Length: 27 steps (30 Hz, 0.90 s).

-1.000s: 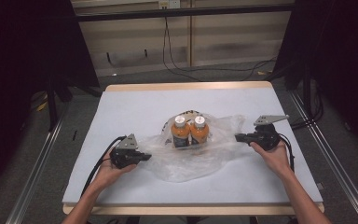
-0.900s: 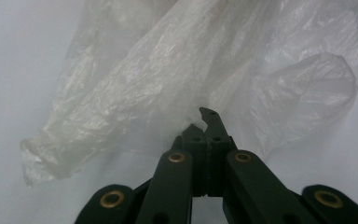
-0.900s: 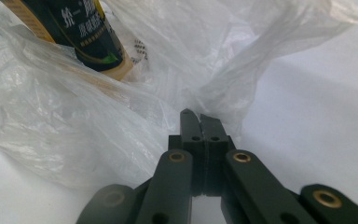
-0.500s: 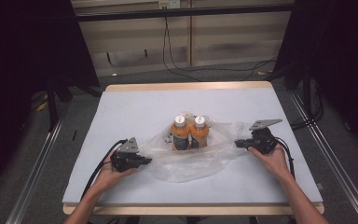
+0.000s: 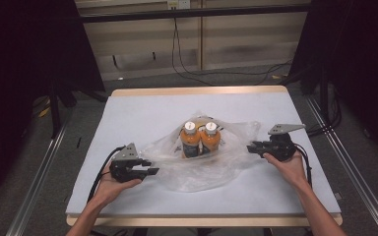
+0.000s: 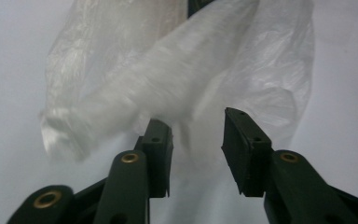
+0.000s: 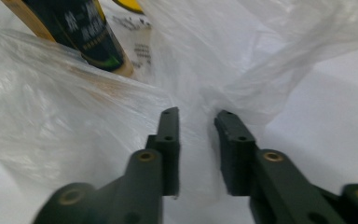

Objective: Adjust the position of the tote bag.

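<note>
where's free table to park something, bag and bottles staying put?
Free: the table's far strip behind the plastic bag, both far corners, and the near edge strip between the forearms. Crowded: centre, where the bottles stand in the bag, flanked by left gripper and right gripper.

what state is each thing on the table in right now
plastic bag: clear, crumpled, spread flat around the bottles, let go on both sides
two orange bottles: upright, side by side, white caps on
left claw: jaws just opened, at the bag's edge, film not pinched
right claw: jaws just opened, bag edge loose
</note>
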### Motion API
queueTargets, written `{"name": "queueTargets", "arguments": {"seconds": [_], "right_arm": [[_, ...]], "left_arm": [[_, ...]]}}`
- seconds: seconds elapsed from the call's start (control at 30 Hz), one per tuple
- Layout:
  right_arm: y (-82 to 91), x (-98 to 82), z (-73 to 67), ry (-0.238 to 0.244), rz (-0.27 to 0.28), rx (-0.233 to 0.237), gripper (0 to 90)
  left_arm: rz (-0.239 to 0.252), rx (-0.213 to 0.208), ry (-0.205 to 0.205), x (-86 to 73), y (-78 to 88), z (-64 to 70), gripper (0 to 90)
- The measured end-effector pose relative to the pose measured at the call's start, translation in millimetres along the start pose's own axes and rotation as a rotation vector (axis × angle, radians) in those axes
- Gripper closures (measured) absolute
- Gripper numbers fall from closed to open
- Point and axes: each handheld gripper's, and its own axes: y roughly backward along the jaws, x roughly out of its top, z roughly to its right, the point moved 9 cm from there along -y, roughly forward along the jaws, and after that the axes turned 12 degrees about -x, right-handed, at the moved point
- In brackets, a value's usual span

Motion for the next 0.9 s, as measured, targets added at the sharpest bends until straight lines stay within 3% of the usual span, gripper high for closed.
{"name": "queueTargets", "arguments": {"seconds": [0.13, 0.33, 0.5, 0.9], "right_arm": [[10.9, 13.0, -2.7, -0.018, 0.055, 0.004, 58.1], [27.5, 19.7, -2.4, -0.022, 0.097, -0.008, 51.0], [40.2, 26.8, -3.4, -0.020, 0.124, -0.014, 48.4], [71.3, 36.2, 5.2, -0.039, 0.172, -0.053, 44.4]], "left_arm": [[0.055, 0.006, -0.006, 7.1, 14.0, 8.3, 54.6], [0.111, 0.008, -0.026, 22.7, 22.8, 16.0, 56.2], [0.120, -0.004, -0.059, 38.2, 21.3, 21.7, 60.4], [0.146, 0.009, -0.080, 67.9, 20.1, 4.4, 73.2]]}}
